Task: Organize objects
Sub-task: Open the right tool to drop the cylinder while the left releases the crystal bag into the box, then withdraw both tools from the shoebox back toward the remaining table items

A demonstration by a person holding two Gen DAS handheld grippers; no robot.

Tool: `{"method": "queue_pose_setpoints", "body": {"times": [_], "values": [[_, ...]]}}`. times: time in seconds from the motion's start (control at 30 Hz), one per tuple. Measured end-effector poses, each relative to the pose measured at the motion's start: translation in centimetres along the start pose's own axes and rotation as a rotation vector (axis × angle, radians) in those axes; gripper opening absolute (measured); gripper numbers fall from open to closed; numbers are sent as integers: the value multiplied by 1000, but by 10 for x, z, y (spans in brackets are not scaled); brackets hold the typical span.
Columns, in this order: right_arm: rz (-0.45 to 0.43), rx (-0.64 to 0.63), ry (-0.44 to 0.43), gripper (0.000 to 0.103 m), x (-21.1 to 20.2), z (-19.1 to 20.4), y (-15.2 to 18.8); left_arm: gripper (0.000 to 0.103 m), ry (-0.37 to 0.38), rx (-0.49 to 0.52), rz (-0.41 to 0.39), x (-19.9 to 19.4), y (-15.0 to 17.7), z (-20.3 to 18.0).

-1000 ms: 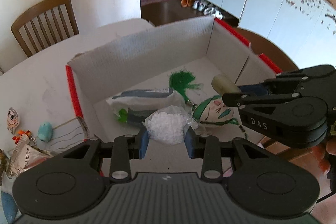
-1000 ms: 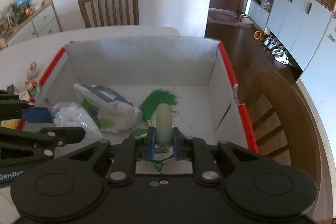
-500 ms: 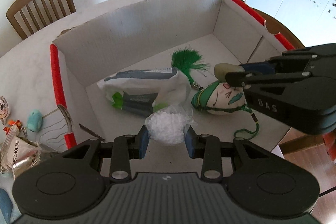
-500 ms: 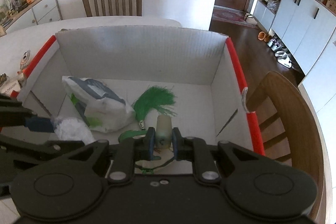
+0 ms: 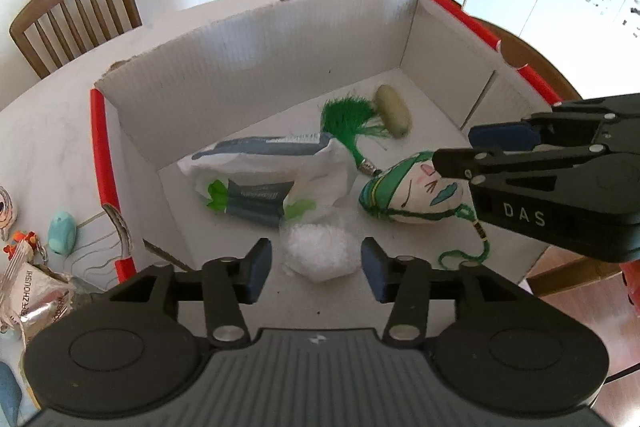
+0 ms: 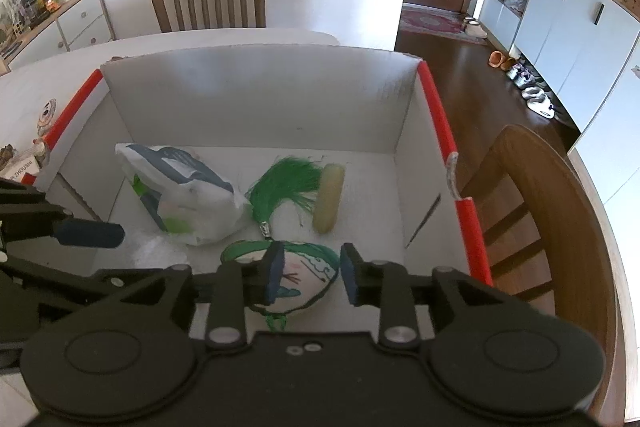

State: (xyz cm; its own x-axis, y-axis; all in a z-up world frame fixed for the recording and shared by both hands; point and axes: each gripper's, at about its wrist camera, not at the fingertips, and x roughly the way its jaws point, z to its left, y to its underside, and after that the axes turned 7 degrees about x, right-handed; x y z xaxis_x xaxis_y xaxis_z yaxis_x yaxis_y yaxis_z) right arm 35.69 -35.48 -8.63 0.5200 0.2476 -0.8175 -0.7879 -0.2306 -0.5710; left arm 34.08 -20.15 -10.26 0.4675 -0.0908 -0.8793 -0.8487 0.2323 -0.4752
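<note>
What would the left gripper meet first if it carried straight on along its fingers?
Most likely the clear crinkled plastic bag lying on the box floor between the opening jaws of the left gripper; neither pad touches it. Depth is hard to judge.

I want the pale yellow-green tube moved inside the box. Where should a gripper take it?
Grip the tube across its narrow middle, coming from above. It lies flat on the box floor with bare floor on its right side; the green tassel crowds its left.
</note>
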Motion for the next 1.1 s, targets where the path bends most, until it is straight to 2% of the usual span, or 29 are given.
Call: {"method": "queue_pose_setpoints", "body": {"times": [0.17, 0.5, 0.63, 0.7, 0.77, 0.9, 0.97, 1.1], "values": [[-21, 20, -16, 35, -14, -4, 1, 59, 1, -5, -34, -12, 1, -2], [-88, 66, -41, 41, -54, -5, 3, 59, 7, -2, -118, -46, 7, -5], [-130, 74, -47, 53, -72, -4, 5, 59, 10, 1, -158, -65, 10, -6], [-142, 81, -53, 55, -79, -2, 7, 61, 12, -3, -177, -74, 12, -4], [-158, 88, -55, 59, -87, 0, 8, 67, 12, -4, -197, -83, 15, -3], [-176, 104, -74, 64, -100, 5, 11, 68, 19, -13, -233, -100, 22, 2], [-188, 110, -76, 66, -106, 9, 13, 73, 20, -18, -246, -108, 26, 5], [-211, 136, -83, 73, -120, 18, 20, 75, 16, -11, -277, -123, 37, 13]]}}
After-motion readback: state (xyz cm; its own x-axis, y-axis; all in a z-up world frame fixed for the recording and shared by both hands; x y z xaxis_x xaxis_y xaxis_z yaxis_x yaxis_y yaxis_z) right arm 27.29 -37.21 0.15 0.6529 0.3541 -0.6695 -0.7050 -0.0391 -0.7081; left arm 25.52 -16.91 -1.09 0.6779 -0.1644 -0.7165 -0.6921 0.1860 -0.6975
